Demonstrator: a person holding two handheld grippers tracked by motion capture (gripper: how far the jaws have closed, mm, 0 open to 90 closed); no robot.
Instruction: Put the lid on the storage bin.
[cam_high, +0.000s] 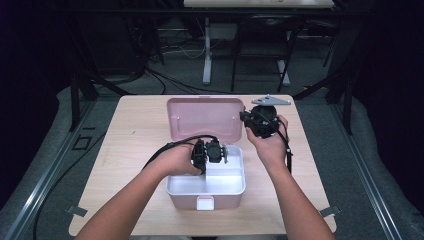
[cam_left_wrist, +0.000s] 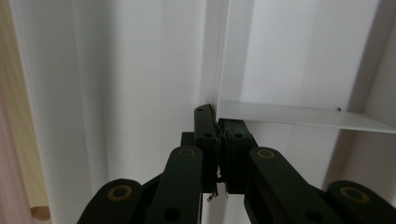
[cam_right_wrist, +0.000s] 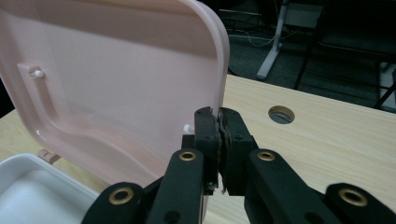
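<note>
Pink plastic makes the lid (cam_high: 205, 116), and it stands open behind the white box (cam_high: 235, 187) on the table (cam_high: 135, 125). My right gripper (cam_right_wrist: 219, 122) is pinched shut on the lid's side edge so the lid stays up. My left gripper (cam_left_wrist: 216, 122) reaches down into the box, its jaws shut on the thin divider (cam_left_wrist: 299, 115), which keeps the box from sliding. From the high view I see both hands by the box. My right gripper view shows a round hole (cam_right_wrist: 281, 114) in the table past the lid.
</note>
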